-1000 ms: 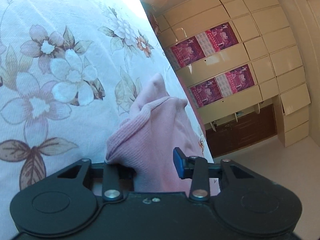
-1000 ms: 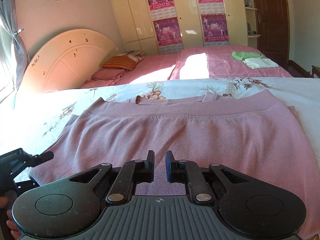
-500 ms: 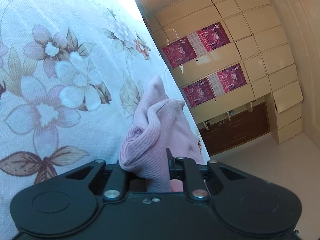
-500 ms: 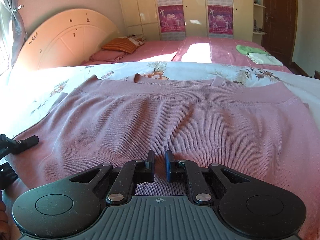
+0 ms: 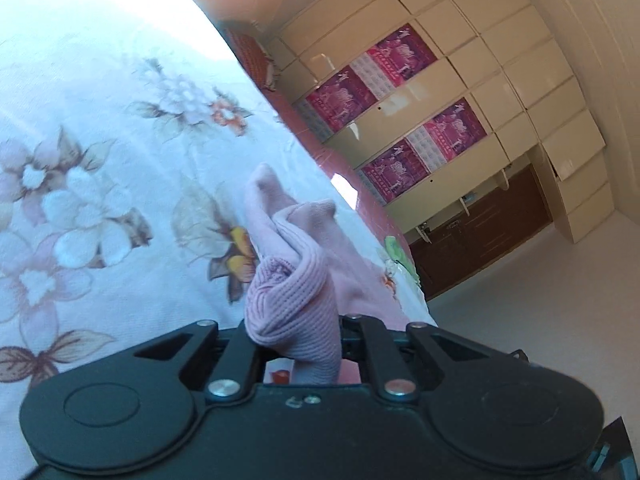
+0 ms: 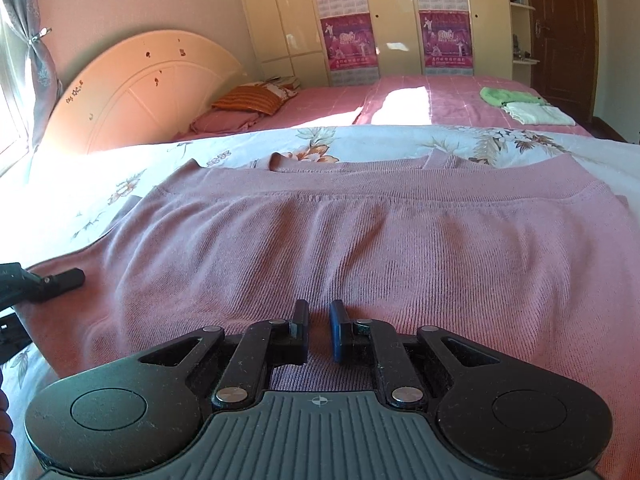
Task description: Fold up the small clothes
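Sweater (image 6: 360,248), pink knit, lay flat on the floral bedspread (image 6: 380,142), long axis running crosswise to the right gripper (image 6: 319,330), neckline at the far side. Bare bedspread lay beyond the neckline and outboard of the left edge. The right gripper's jaws stood slightly apart over the near hem; whether they gripped fabric cannot be told. The left gripper (image 5: 298,344) had its jaws closed on a bunched sweater edge (image 5: 294,296), which rose forward from between them, with floral bedspread (image 5: 100,160) open to their left.
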A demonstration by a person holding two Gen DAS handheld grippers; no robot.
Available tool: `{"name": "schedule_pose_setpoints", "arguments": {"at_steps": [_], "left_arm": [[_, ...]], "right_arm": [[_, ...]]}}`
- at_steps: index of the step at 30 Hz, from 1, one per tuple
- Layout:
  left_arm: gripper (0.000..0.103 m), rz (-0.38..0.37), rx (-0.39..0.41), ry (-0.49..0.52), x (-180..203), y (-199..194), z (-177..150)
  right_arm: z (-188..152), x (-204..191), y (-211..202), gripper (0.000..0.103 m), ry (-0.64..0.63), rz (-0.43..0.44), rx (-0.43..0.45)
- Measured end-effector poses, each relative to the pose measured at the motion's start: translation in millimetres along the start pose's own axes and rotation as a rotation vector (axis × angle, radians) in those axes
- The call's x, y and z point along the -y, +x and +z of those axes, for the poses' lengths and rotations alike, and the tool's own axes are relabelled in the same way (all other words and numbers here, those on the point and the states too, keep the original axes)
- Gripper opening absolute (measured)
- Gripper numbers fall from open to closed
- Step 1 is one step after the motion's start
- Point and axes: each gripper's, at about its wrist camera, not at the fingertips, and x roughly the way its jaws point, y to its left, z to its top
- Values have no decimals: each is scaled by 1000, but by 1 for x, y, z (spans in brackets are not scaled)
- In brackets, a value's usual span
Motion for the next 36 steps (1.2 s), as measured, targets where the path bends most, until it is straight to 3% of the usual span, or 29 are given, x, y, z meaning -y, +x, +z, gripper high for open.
{"name": "schedule_pose_setpoints", "arguments": {"at_steps": [4, 7, 10, 14, 16, 17, 18, 19, 20, 21, 23, 24, 26, 28, 32, 36], "left_arm": [[8, -61, -32, 181, 70, 5, -6], [8, -119, -88, 319, 128, 18, -27], [8, -172, -151, 443, 182, 34, -63], [8, -192, -297, 605, 242, 75, -143], [12, -187, -392, 638, 254, 101, -186], [26, -159, -466, 663, 258, 114, -208], [35, -136, -537, 679, 261, 122, -226], [36, -144, -540, 701, 265, 118, -236], [43, -180, -507, 718, 267, 105, -238], [52, -218, -483, 707, 266, 93, -233], [54, -235, -429, 643, 256, 73, -212], [55, -231, -400, 620, 249, 67, -200], [56, -165, -306, 597, 236, 60, -173], [57, -57, -251, 604, 220, 66, -148], [55, 56, -279, 600, 196, 95, -126], [56, 62, -314, 591, 178, 102, -117]], "right_arm": [[4, 32, -35, 11, 153, 35, 78], [0, 74, -74, 11, 269, 0, 156], [-6, 121, -113, 11, 363, -44, 205], [-16, 181, -158, 11, 476, -68, 233], [-21, 207, -178, 11, 510, -64, 234], [-23, 215, -184, 11, 518, -61, 228], [-26, 222, -188, 17, 527, -65, 219], [-28, 230, -195, 29, 537, -77, 214], [-31, 233, -201, 59, 534, -80, 228], [-33, 236, -208, 63, 519, -63, 244], [-33, 238, -213, 63, 509, -13, 247], [-33, 236, -212, 56, 496, 25, 251], [-26, 227, -203, 43, 461, 78, 231], [-19, 214, -187, 43, 412, 116, 199], [-13, 195, -147, 42, 340, 141, 109], [-11, 190, -117, 42, 323, 144, 41]]}}
